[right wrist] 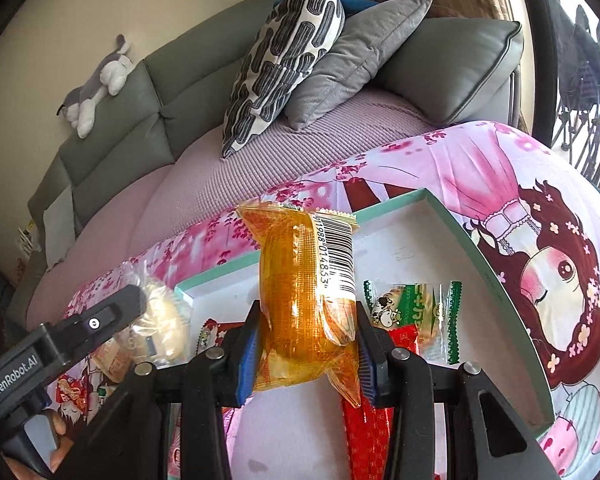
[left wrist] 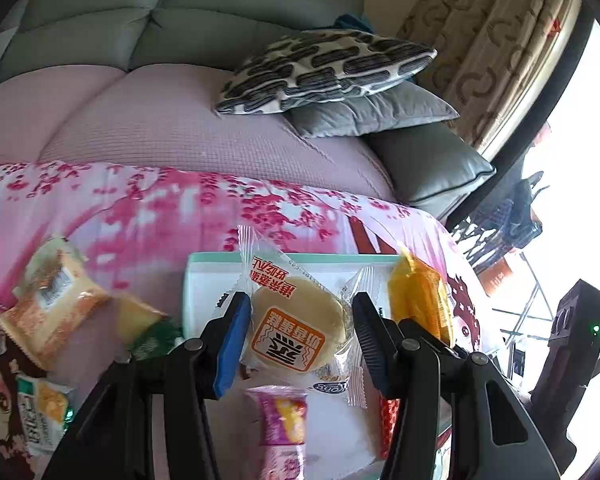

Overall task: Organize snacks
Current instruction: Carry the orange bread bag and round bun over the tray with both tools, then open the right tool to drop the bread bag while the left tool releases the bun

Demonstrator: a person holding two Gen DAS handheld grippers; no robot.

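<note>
My left gripper (left wrist: pixel 300 320) is shut on a round pale cake in a clear wrapper (left wrist: pixel 296 324), held over the white tray with a mint rim (left wrist: pixel 284 258). My right gripper (right wrist: pixel 306 344) is shut on an orange wrapped snack with a barcode (right wrist: pixel 304 300), held upright over the same tray (right wrist: pixel 496 264). That orange snack also shows at the right in the left wrist view (left wrist: pixel 418 300). In the tray lie a pink packet (left wrist: pixel 282 420), a red packet (right wrist: pixel 364 428) and a green-edged clear packet (right wrist: pixel 416 308). The left gripper also shows at the left in the right wrist view (right wrist: pixel 112 312).
Loose snacks lie on the pink floral cloth left of the tray: an orange-white packet (left wrist: pixel 52 304), a yellow-green one (left wrist: pixel 144 324), a green-white one (left wrist: pixel 44 412). Behind is a sofa with a patterned pillow (left wrist: pixel 324 68) and grey cushions (right wrist: pixel 356 56).
</note>
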